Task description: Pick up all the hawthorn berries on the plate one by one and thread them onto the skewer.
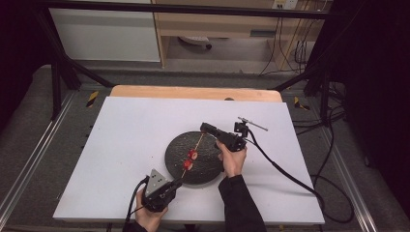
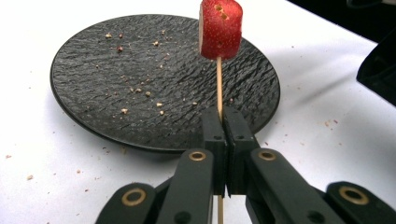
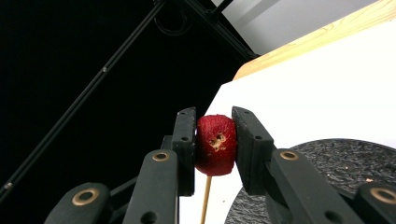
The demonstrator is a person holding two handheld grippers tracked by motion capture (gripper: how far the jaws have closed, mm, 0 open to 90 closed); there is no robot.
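Note:
A thin wooden skewer [image 1: 198, 142] runs slantwise over a black round plate [image 1: 174, 150], with two red strawberry pieces [image 1: 192, 154] threaded on its middle. My left gripper [image 1: 176, 183] holds the near end; in the left gripper view its jaws [image 2: 223, 114] are shut on the skewer [image 2: 218, 84], and a strawberry piece [image 2: 220, 28] stands above. My right gripper [image 1: 205, 128] is at the skewer's far end. In the right gripper view its jaws [image 3: 215, 126] press on a pierced strawberry piece [image 3: 215, 144], and the skewer [image 3: 205, 200] comes up into it from below.
The plate [image 2: 116, 60] carries scattered crumbs and rests on a white board [image 1: 135, 125] over a wooden table [image 1: 193, 92]. A black cable [image 1: 290, 174] trails right from the right gripper. Black frame struts [image 1: 63, 67] stand behind the table.

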